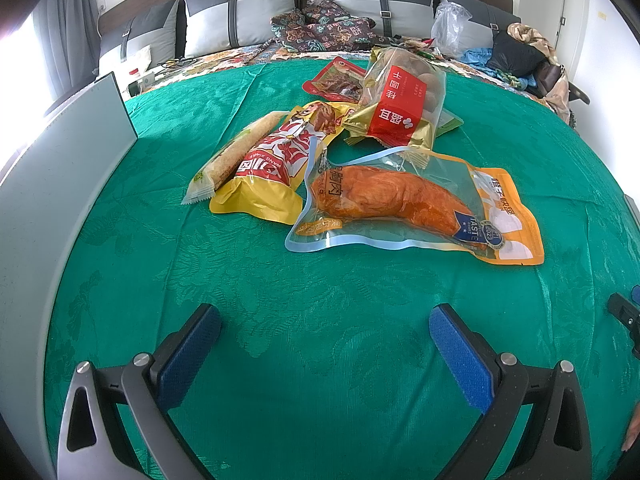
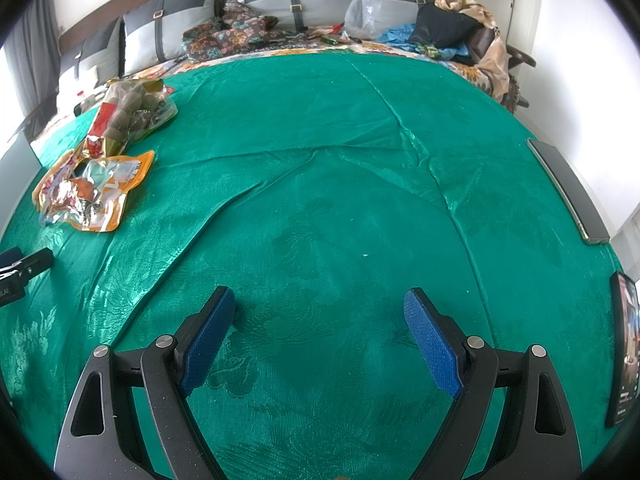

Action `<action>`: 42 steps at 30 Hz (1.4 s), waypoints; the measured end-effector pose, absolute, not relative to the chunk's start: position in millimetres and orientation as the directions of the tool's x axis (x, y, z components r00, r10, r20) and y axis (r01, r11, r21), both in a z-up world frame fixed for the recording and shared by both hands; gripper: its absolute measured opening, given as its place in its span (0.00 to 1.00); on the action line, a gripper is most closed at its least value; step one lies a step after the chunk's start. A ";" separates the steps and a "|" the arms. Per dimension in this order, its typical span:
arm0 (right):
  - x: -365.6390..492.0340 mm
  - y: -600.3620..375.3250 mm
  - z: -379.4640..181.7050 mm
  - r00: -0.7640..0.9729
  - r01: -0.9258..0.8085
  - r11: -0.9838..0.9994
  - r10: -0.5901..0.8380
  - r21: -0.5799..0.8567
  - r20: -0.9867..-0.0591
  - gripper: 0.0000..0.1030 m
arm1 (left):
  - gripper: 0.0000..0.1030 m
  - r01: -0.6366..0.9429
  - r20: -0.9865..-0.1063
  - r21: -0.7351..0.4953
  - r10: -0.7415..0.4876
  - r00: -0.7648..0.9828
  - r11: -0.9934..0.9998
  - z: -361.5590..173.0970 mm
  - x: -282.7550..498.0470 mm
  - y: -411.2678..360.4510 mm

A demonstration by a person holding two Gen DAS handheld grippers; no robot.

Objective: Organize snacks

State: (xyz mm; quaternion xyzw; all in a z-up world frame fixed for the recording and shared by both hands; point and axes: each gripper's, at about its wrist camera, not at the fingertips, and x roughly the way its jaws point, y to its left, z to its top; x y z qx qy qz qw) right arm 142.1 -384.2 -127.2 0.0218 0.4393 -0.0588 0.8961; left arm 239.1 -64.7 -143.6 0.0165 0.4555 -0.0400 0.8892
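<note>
We note both jaws spread, empty: left gripper (image 1: 325,334), right gripper (image 2: 319,316). Chicken pouch (image 1: 404,204) lies nearest the left gripper; slick, floppy film, so we'd pinch its sealed edge.

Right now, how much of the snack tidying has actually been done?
Nothing looks done: the chicken pouch, yellow snack bag and longan bag lie in a loose pile on the green cloth. Left gripper and right gripper are open, holding nothing. All sorting remains.
</note>
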 end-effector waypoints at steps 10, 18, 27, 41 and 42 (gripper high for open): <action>142.1 -384.3 -127.0 0.607 0.125 0.992 -0.086 -0.012 -0.790 0.86 | 1.00 0.086 -0.812 -0.007 -0.056 0.581 0.996 -143.3 239.1 -64.9; 142.2 -384.2 -127.2 0.607 0.125 0.992 -0.086 -0.012 -0.790 0.86 | 1.00 0.086 -0.812 -0.007 -0.056 0.581 0.996 -143.8 239.7 -64.7; 142.4 -384.0 -126.5 0.607 0.124 0.992 -0.084 -0.010 -0.790 0.86 | 1.00 0.086 -0.812 -0.007 -0.056 0.581 0.996 -143.3 239.2 -64.7; 142.6 -383.4 -127.0 0.607 0.125 0.992 -0.085 -0.011 -0.790 0.87 | 1.00 0.086 -0.812 -0.007 -0.056 0.581 0.996 -143.2 239.0 -64.6; 142.6 -383.3 -127.4 0.607 0.125 0.992 -0.085 -0.011 -0.790 0.87 | 1.00 0.086 -0.812 -0.007 -0.056 0.581 0.996 -143.0 238.7 -64.7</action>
